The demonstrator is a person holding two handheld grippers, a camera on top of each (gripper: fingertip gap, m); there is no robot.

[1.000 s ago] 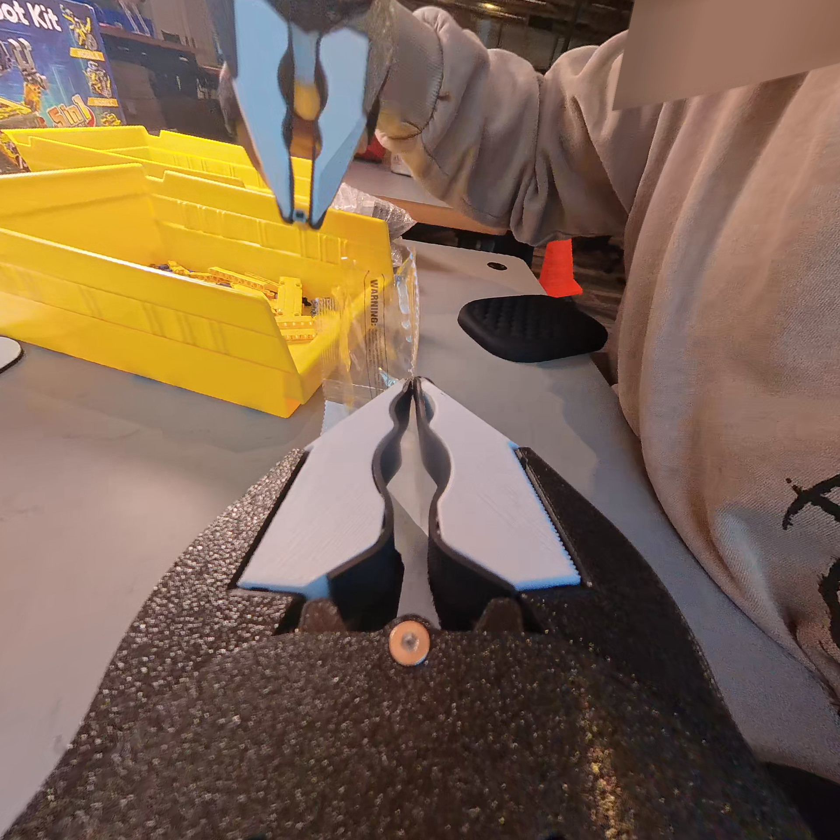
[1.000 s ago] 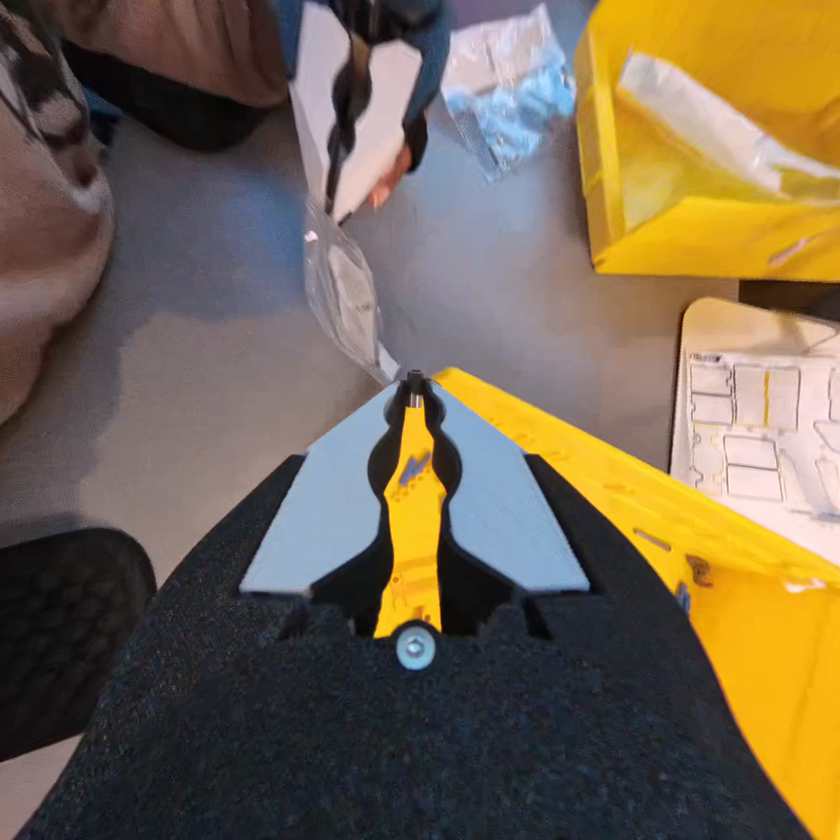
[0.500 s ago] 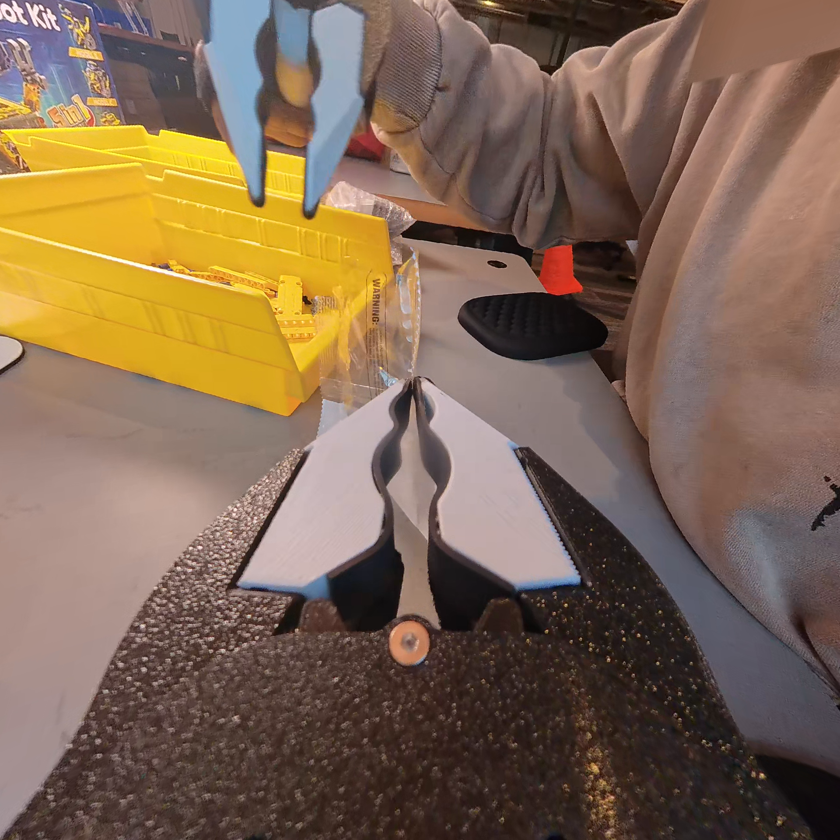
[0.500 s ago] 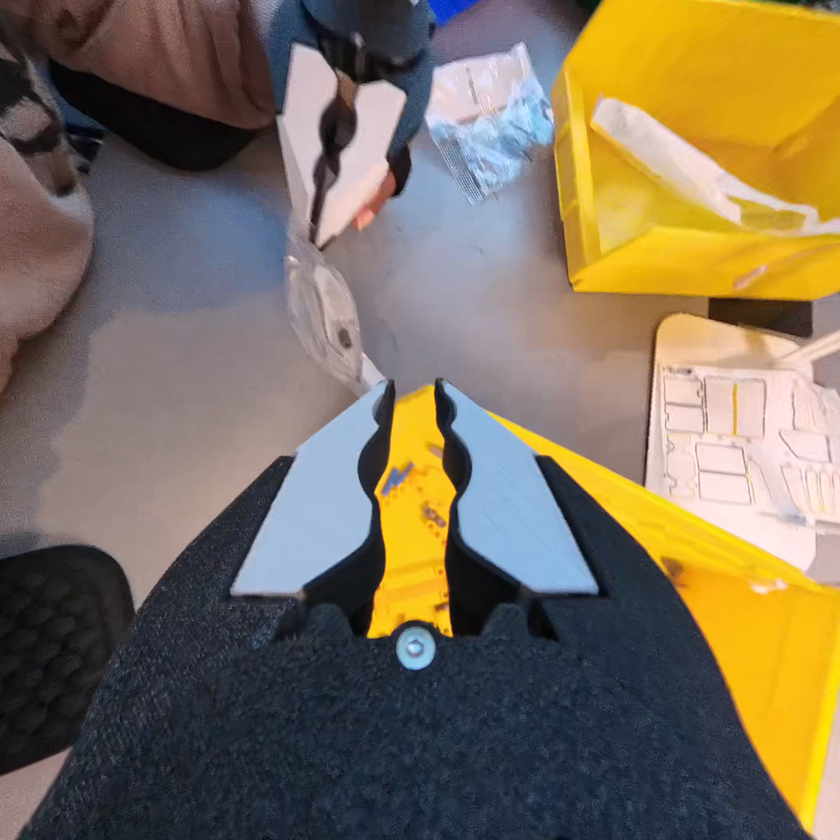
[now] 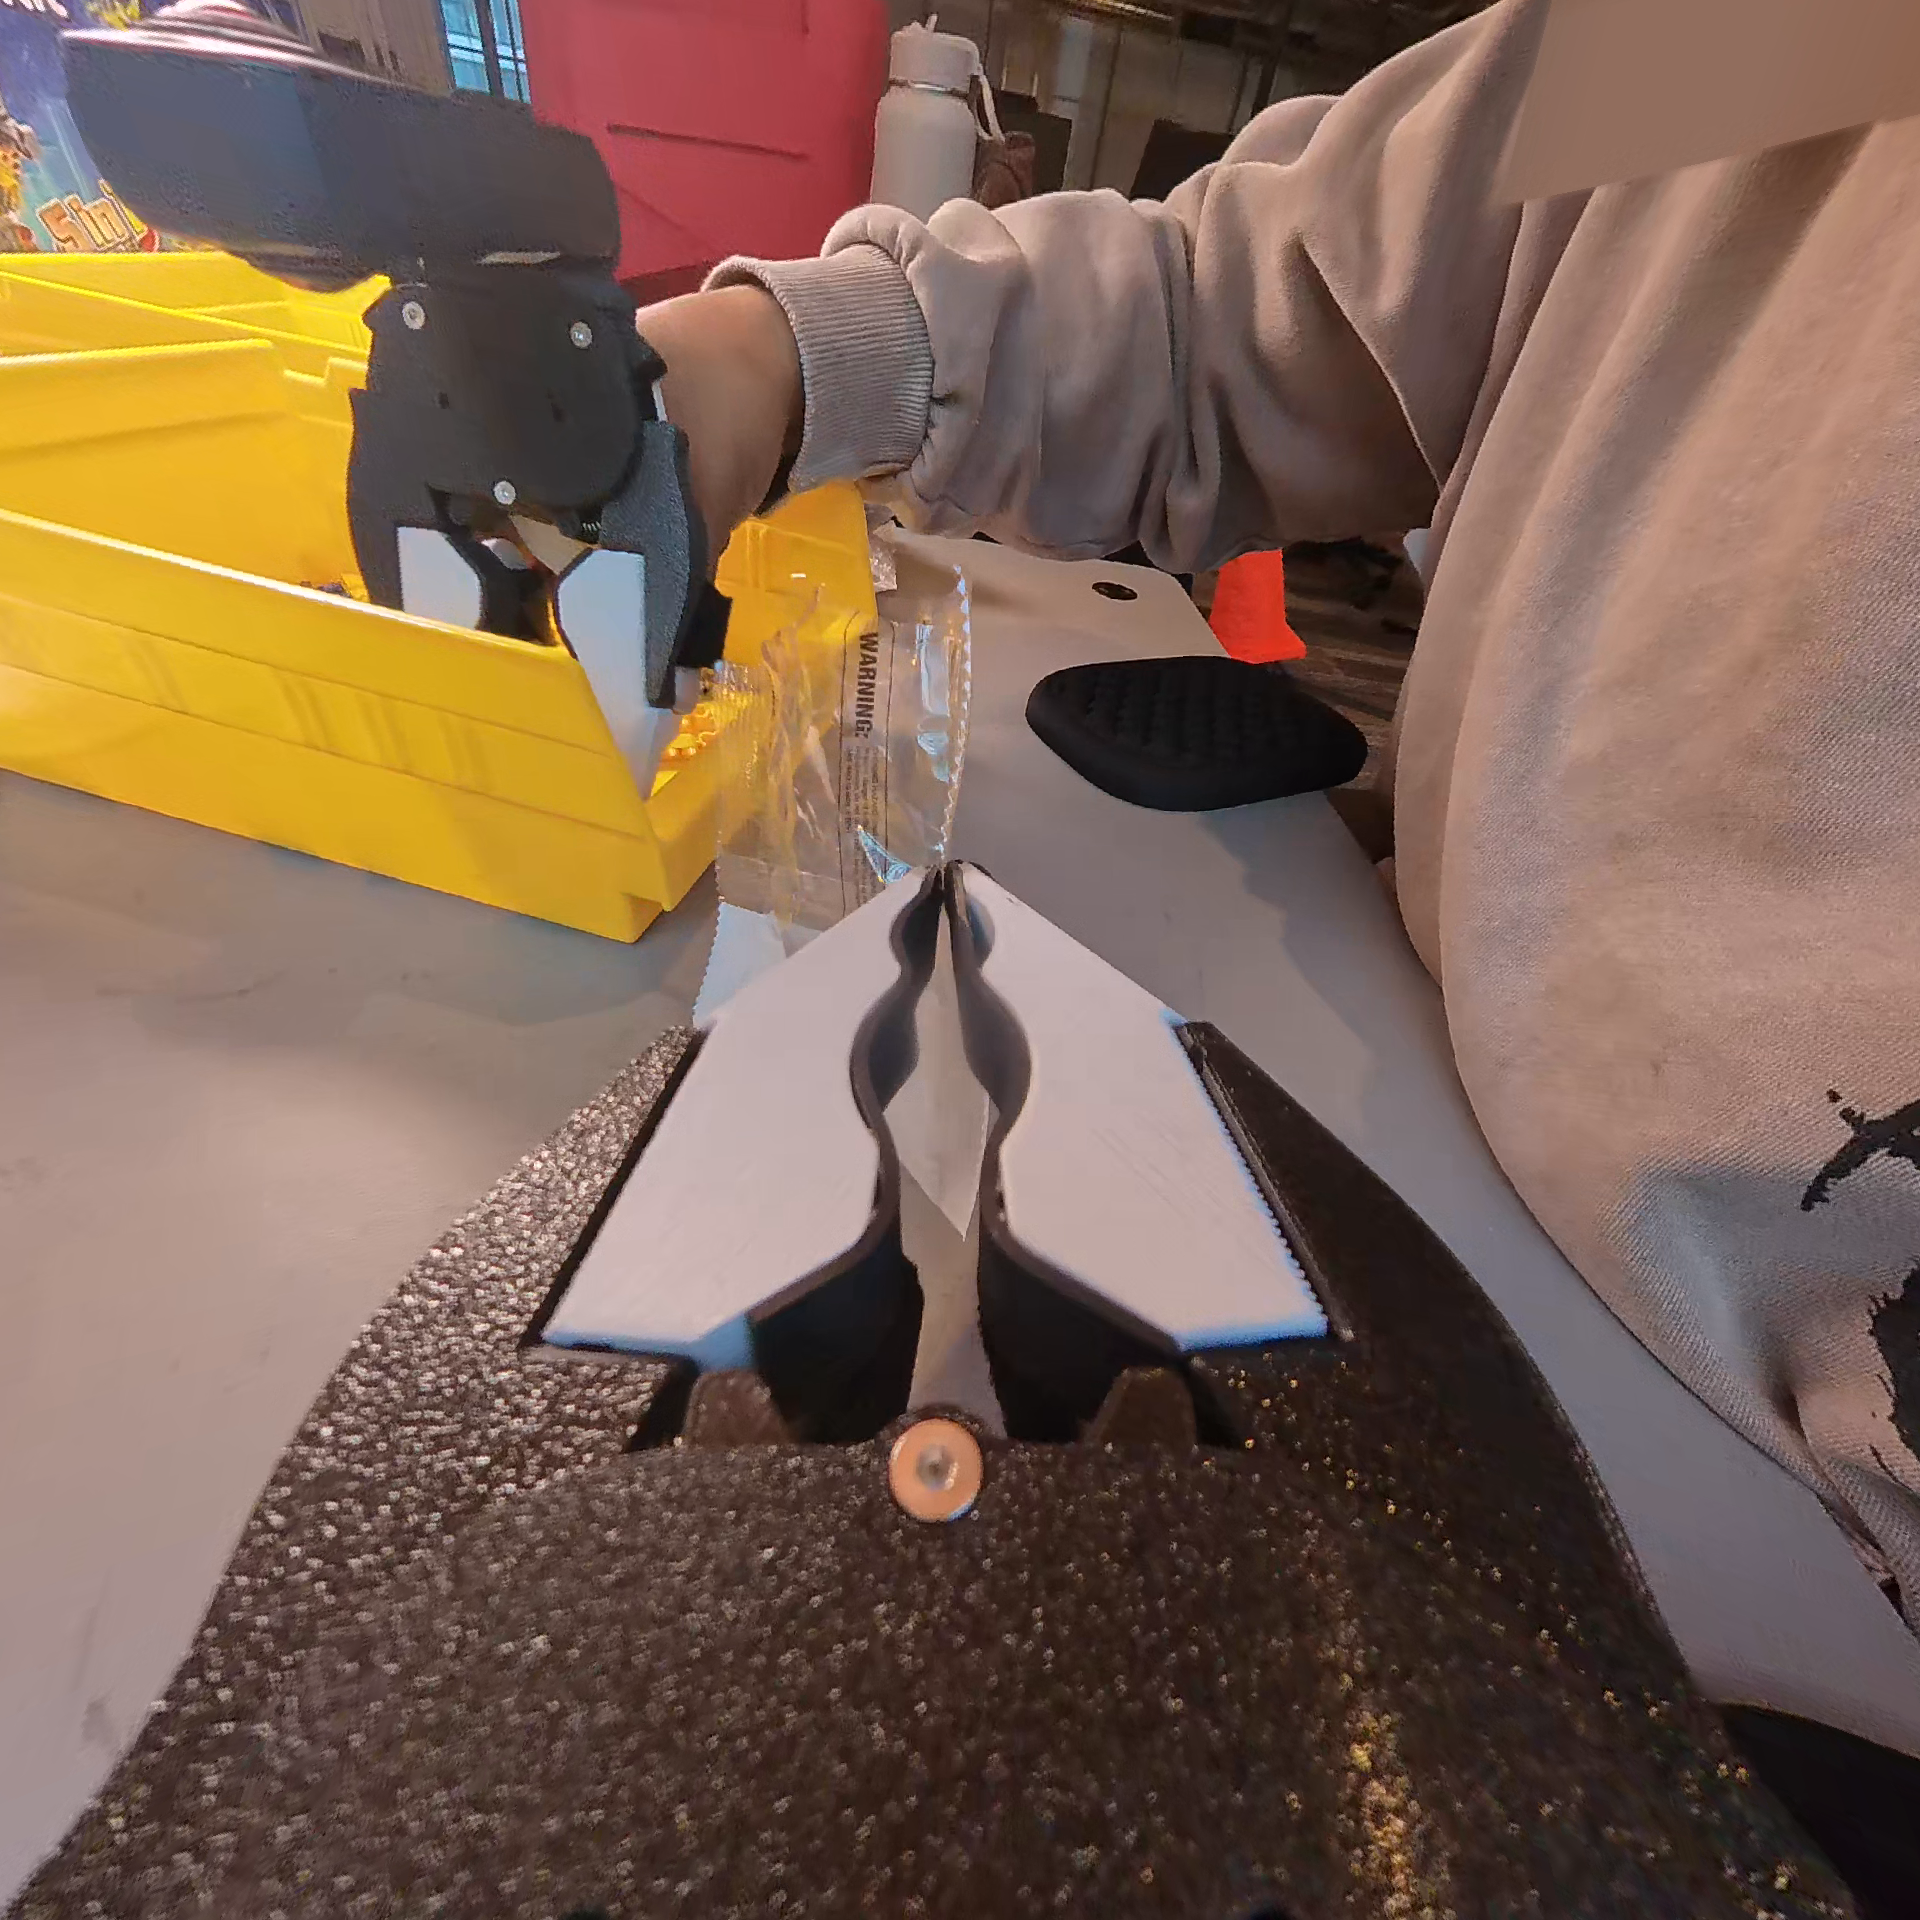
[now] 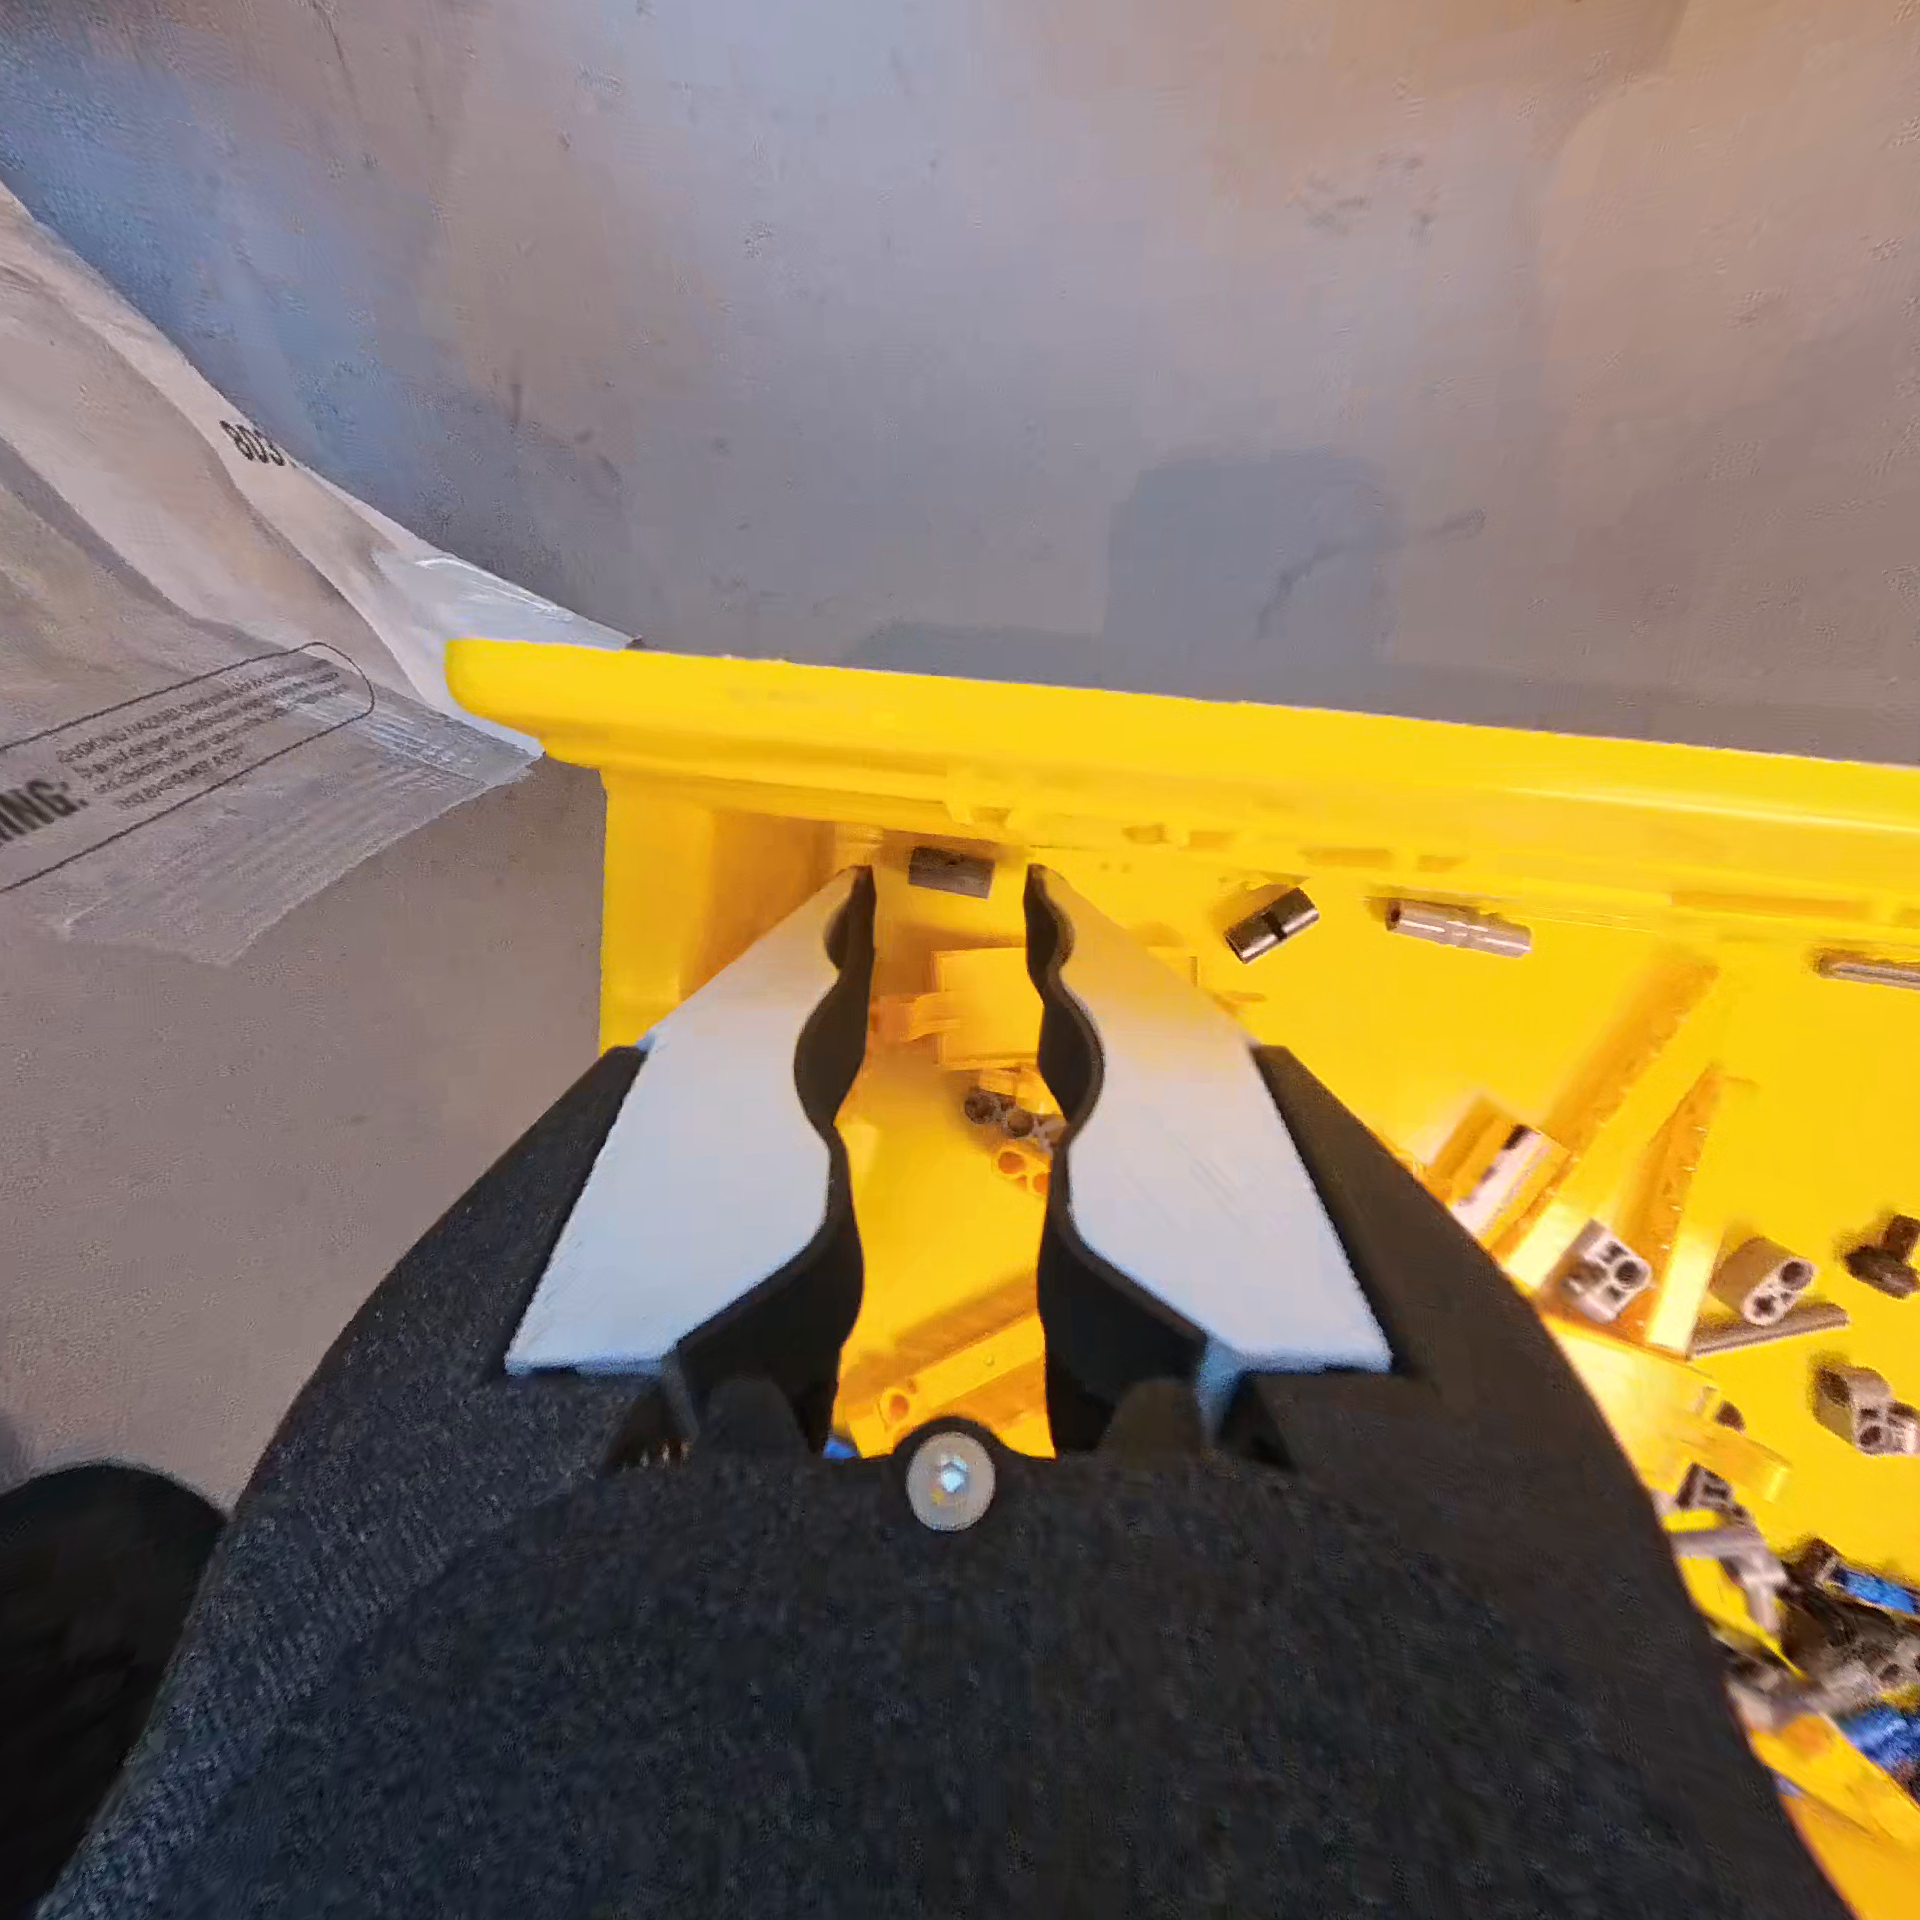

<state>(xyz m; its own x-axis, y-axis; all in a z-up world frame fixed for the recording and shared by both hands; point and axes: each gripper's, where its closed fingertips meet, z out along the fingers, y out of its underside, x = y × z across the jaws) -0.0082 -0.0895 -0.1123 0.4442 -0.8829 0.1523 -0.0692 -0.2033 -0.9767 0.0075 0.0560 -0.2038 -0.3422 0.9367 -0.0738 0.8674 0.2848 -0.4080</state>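
Left wrist view: left gripper [image 5: 948, 873] clenched on a clear plastic bag [image 5: 862, 748], tips pinching its lower corner; bag stands up ahead of the tips, w/ a strip trailing back between the fingers. Bag's far edge leans against the corner of a yellow bin [image 5: 343, 717], ahead-left. Black textured pad [image 5: 1195, 727] ahead-right on the grey table [image 5: 208, 1091].

Right wrist view: right gripper [image 6: 943, 883] released, jaws apart, tips dipped inside the bin [image 6: 1143, 748] near its corner wall. Small dark grey piece [image 6: 948, 871] just ahead between the tips, not gripped; yellow piece [image 6: 977, 1003] lies under the gap. More loose building-kit parts [image 6: 1621, 1268] to the right.
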